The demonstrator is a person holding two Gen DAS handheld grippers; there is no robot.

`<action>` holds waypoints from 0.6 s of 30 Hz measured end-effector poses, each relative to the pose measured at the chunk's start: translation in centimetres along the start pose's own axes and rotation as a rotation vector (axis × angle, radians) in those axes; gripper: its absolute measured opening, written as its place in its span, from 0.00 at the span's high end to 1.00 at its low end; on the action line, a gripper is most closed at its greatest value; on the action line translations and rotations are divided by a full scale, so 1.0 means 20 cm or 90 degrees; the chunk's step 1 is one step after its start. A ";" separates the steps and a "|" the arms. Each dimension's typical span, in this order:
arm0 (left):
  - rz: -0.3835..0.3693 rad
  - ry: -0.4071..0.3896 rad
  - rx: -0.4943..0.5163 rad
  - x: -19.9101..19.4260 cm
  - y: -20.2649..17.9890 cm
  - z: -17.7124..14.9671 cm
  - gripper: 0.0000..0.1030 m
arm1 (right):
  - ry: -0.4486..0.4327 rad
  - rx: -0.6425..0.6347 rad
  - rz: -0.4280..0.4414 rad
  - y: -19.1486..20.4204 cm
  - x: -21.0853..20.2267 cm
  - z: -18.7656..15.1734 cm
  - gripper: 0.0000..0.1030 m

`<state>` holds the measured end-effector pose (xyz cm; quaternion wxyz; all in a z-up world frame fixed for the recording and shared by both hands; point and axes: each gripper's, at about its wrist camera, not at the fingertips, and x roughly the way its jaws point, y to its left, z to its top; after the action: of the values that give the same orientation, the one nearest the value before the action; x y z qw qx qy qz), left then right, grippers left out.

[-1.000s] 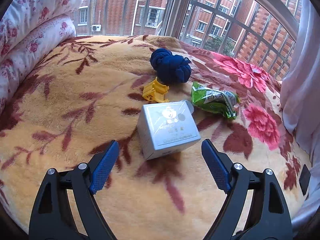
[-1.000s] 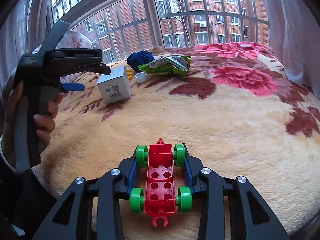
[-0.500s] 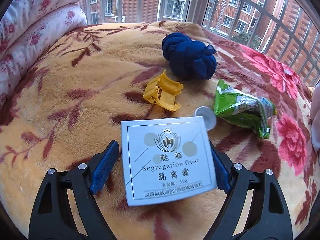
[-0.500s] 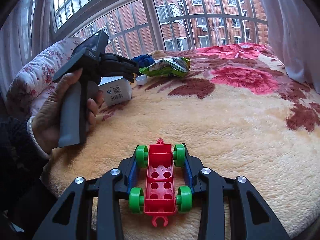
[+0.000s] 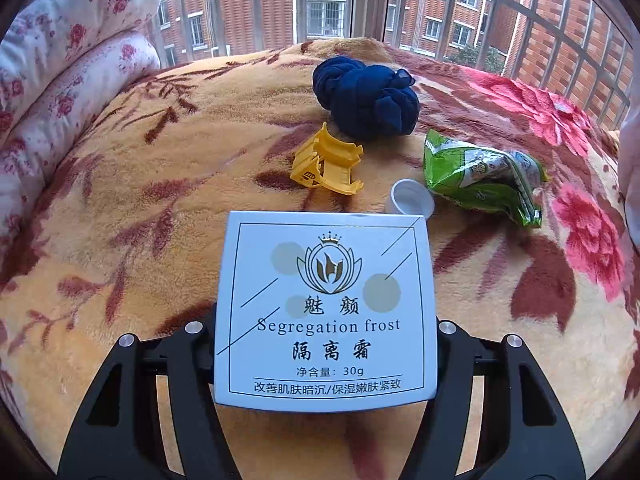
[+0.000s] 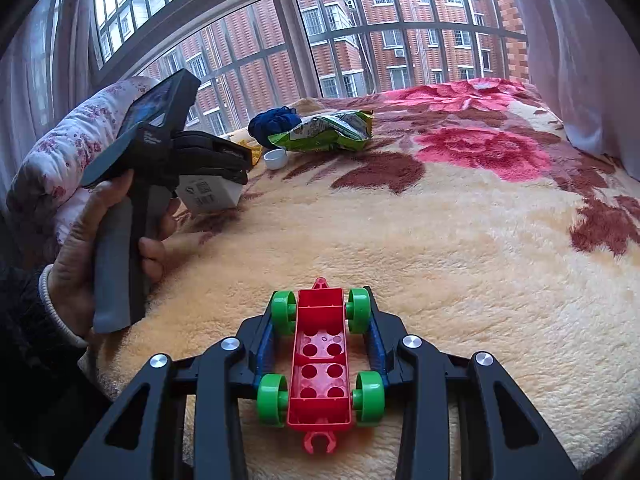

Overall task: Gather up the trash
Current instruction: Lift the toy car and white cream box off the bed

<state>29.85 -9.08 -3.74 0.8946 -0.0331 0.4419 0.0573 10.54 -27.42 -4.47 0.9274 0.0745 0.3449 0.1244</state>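
Left wrist: left hand-held gripper [image 5: 326, 344] clamps white box [image 5: 326, 308]; right wrist only: right hand-held gripper [image 6: 322, 356] clamps toy chassis [image 6: 320, 360].

- Box [image 5: 325, 308]: pale silvery blue, black lettering, gold crest, beige dots.
- Blanket [image 5: 132, 216]: tan plush with maroon leaves, pink-red roses.
- Cloth [image 5: 366, 96]: navy.
- Clip [image 5: 327, 165]: yellow.
- Wrapper [image 5: 482, 176]: green and silver.
- Cap [image 5: 412, 203]: white.
- Toy chassis [image 6: 322, 364]: red, green wheels.
- Quilt [image 5: 60, 68]: white with pink flowers.
- Grippers [image 6: 322, 344]: black, blue pads.
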 end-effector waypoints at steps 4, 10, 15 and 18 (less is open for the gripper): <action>-0.006 -0.033 0.051 -0.13 0.03 -0.07 0.39 | 0.004 0.014 -0.011 0.01 0.00 0.00 0.63; -0.036 -0.078 0.105 -0.32 0.10 -0.16 0.39 | 0.011 0.034 -0.019 0.01 0.00 0.02 0.63; -0.060 -0.092 0.122 -0.44 0.14 -0.24 0.39 | 0.014 0.040 -0.027 0.03 -0.02 0.03 0.63; -0.067 -0.099 0.136 -0.49 0.16 -0.30 0.39 | 0.016 0.044 -0.029 0.04 -0.03 0.03 0.63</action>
<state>18.79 -7.25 0.46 0.9264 0.0437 0.3725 -0.0342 10.38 -26.92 -3.44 0.9225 0.0973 0.3621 0.0921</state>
